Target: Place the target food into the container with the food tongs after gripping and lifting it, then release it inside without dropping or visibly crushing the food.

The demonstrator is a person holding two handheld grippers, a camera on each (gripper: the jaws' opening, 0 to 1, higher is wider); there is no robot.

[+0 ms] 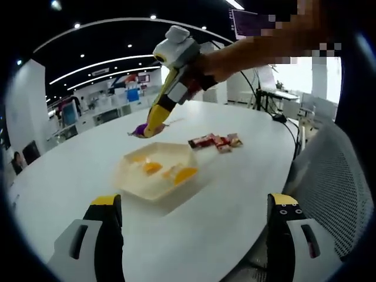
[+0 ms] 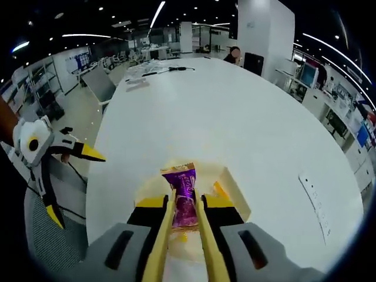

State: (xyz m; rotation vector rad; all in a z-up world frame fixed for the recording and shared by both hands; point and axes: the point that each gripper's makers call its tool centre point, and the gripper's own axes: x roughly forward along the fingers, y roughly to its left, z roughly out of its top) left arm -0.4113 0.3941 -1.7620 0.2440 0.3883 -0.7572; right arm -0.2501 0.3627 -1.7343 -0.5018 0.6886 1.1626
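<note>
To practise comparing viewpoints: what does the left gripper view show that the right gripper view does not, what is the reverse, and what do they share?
Left gripper view: red snacks lying beside the container. Right gripper view: a white strip on the table and cables at its far end. Shared: the table, the container, the tongs holding a purple packet, the open left gripper, and the right gripper shut on the tongs.
</note>
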